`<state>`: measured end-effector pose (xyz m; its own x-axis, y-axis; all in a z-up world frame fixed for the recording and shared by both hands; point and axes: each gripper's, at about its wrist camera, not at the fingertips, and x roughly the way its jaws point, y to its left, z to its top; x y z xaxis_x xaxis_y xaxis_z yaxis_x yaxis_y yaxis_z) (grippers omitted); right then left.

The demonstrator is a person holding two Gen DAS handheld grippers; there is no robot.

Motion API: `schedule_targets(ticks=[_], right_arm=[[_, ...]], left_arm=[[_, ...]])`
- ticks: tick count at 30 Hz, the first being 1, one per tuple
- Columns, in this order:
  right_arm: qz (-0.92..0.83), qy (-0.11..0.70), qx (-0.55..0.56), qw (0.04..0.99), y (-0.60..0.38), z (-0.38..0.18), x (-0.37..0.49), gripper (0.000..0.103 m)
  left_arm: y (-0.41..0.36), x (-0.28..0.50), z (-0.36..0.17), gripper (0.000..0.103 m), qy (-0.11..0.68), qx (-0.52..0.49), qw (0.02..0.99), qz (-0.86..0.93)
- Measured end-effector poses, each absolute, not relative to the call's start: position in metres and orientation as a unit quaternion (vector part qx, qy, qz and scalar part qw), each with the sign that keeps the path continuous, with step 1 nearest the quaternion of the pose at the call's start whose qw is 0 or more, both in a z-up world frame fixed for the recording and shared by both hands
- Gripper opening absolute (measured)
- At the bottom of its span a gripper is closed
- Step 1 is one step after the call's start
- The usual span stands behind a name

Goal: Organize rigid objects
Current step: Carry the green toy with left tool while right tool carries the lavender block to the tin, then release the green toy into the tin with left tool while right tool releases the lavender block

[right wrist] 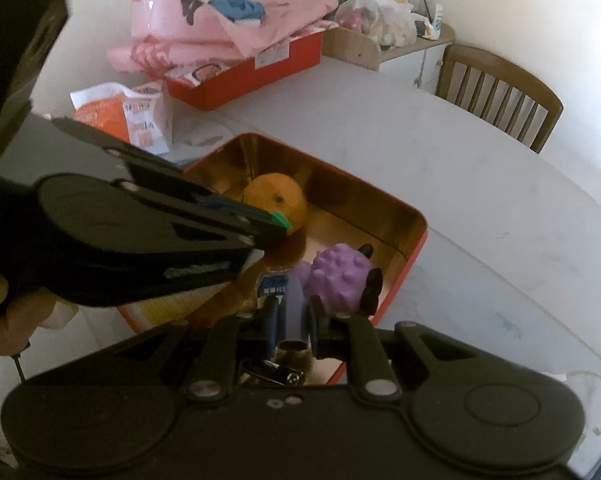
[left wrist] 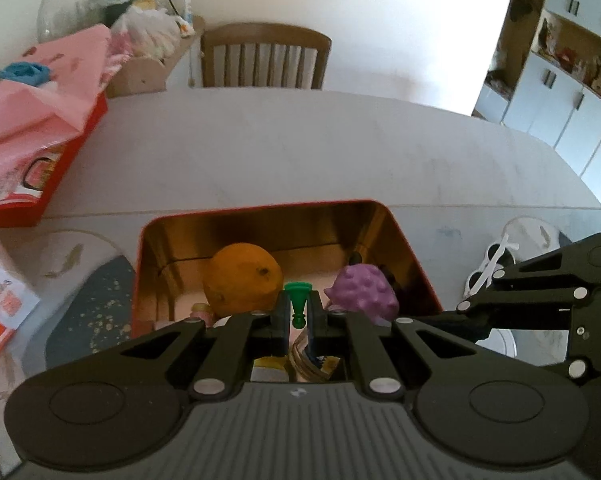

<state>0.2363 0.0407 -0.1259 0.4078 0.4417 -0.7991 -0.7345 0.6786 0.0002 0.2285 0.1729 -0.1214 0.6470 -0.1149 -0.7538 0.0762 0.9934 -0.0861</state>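
A red tin (left wrist: 260,209) with a gold inside stands open on the white table. In it lie an orange (left wrist: 242,276) and a purple knobbly toy (left wrist: 364,290), with other small items hidden under my fingers. My left gripper (left wrist: 298,300) hangs over the tin's near side, shut on a small green pawn-shaped piece (left wrist: 297,300). In the right wrist view my right gripper (right wrist: 294,312) is over the tin's near corner, shut on a grey-blue tube-shaped piece (right wrist: 293,312), just short of the purple toy (right wrist: 338,280). The green piece (right wrist: 280,220) shows beside the orange (right wrist: 274,202).
A red carton (left wrist: 60,152) draped in pink paper sits at the table's far left, with an orange-and-white packet (right wrist: 140,120) near it. A wooden chair (left wrist: 264,60) stands behind the table (left wrist: 300,152). White glasses (left wrist: 488,268) lie right of the tin. A hand (right wrist: 4,312) holds the left gripper.
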Motion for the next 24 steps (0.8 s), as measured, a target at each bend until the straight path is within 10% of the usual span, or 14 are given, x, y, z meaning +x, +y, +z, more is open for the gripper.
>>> schedule_targets(ticks=[24], right_arm=[[0.363, 0.423, -0.163, 0.814, 0.040, -0.122, 0.228, 0.026]], left_arm=[[0.174, 0.243, -0.138, 0.008, 0.451, -0.025, 0.890, -0.067]])
